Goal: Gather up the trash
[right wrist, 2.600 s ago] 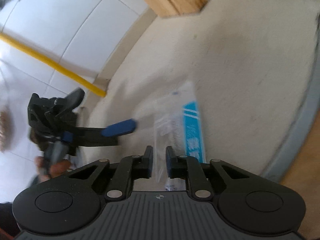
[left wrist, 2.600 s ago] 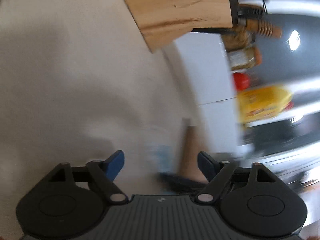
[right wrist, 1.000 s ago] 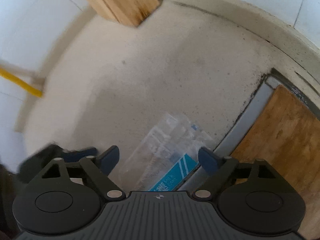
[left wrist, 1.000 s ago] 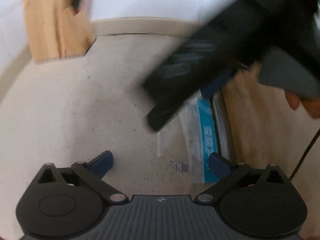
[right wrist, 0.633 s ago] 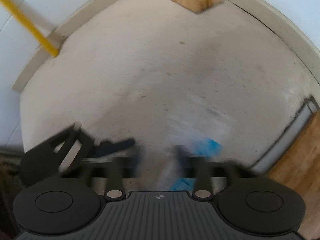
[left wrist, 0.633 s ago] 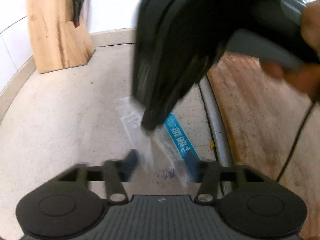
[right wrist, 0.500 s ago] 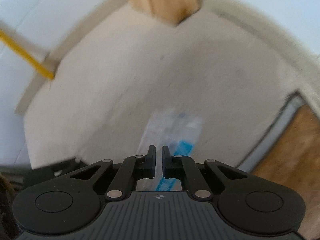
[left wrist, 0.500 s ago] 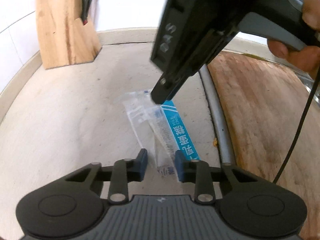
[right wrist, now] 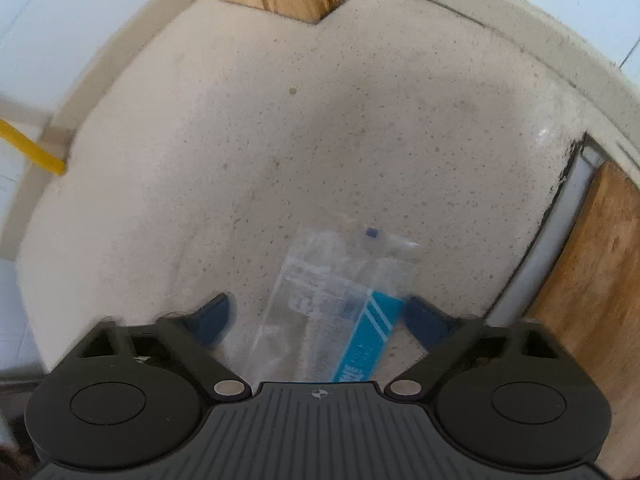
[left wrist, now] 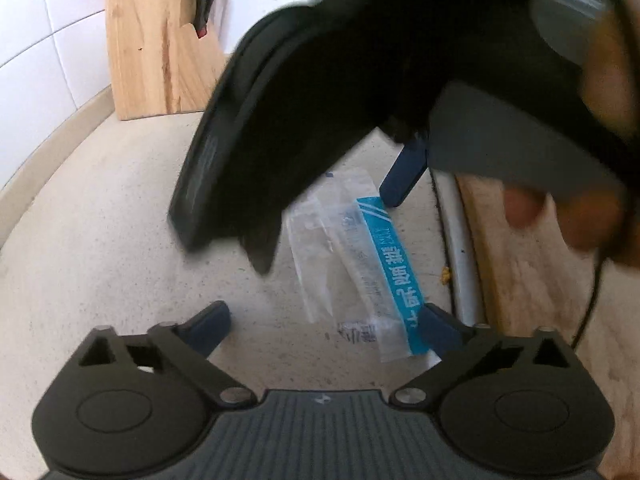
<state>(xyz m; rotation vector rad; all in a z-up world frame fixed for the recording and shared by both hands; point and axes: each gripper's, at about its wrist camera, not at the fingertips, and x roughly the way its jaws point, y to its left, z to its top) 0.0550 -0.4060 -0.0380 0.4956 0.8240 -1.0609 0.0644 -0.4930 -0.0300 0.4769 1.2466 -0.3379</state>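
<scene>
lying flat on the speckled beige worktop is one clear plastic wrapper with a blue strip down one long edge; that's the only bit of trash i can count; the strip has white characters printed on it, upside down in the left view and too blurry for me to read, plus some small dark print on the clear part that's just as unreadable; its long axis runs from near the left hand-held gripper away toward the back wall, slightly tilted, blue edge on the side of the metal rim; left hand-held gripper is spread wide open, its right fingertip touching or overlapping the near corner of the wrapper, can't tell which; right hand-held gripper is wide open too, hanging over the far end of the wrapper, fingers either side and nothing pinched; one wooden knife block stands by the tiled wall; one wooden board sits past the rim
</scene>
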